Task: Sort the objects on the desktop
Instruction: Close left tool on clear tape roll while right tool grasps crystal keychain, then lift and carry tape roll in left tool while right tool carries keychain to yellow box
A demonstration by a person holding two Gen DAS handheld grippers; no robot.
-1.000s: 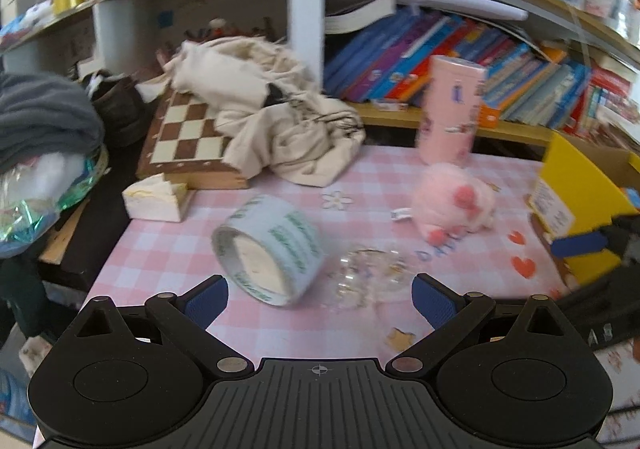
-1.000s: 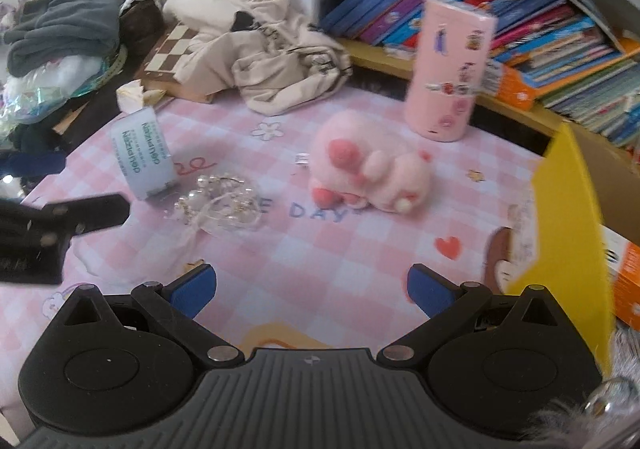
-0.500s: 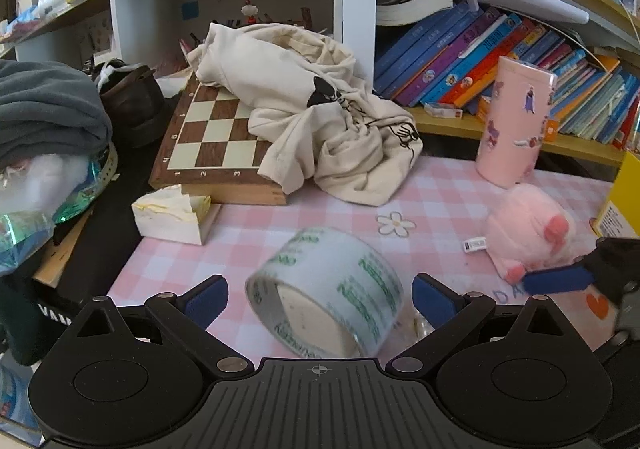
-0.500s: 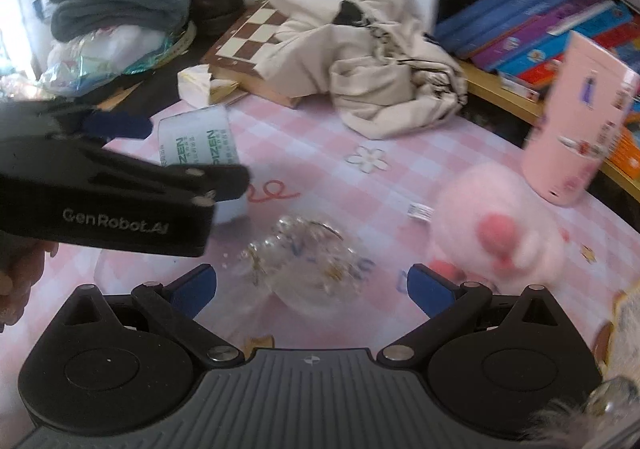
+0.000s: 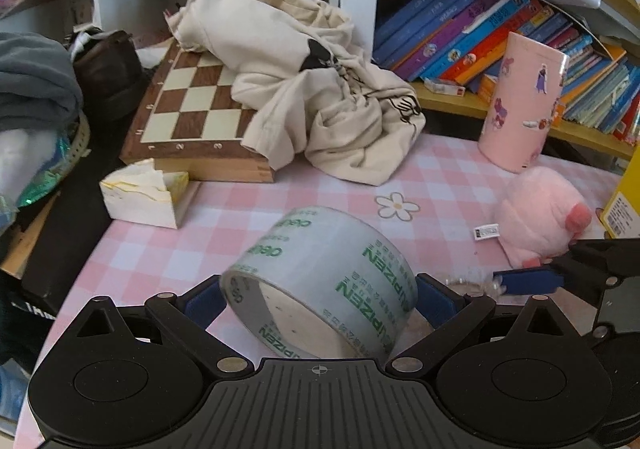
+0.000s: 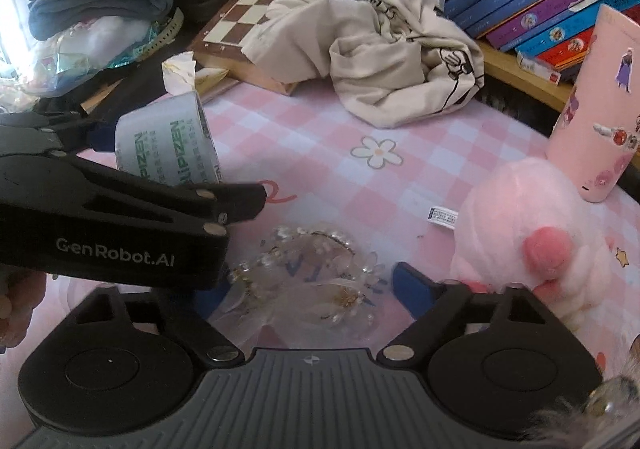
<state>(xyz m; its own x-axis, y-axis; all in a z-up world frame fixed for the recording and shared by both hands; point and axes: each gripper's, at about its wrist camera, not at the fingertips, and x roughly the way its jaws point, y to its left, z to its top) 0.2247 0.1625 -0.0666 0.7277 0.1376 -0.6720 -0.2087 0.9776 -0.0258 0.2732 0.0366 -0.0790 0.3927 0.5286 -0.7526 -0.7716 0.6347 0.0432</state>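
Pink tablecloth (image 5: 224, 225): tape roll (image 5: 320, 281) between left gripper (image 5: 318, 299) pads (seemingly touching)

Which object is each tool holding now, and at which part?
The left tool straddles the tape roll at its two flat ends. The right tool holds nothing; it is open around the bead jewelry.

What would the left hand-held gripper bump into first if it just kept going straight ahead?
The left hand-held gripper already has the tape roll between its fingers, so that comes first. Beyond the roll, the line seems to run over the pink checked cloth toward the crumpled beige garment, though depth is hard to judge.
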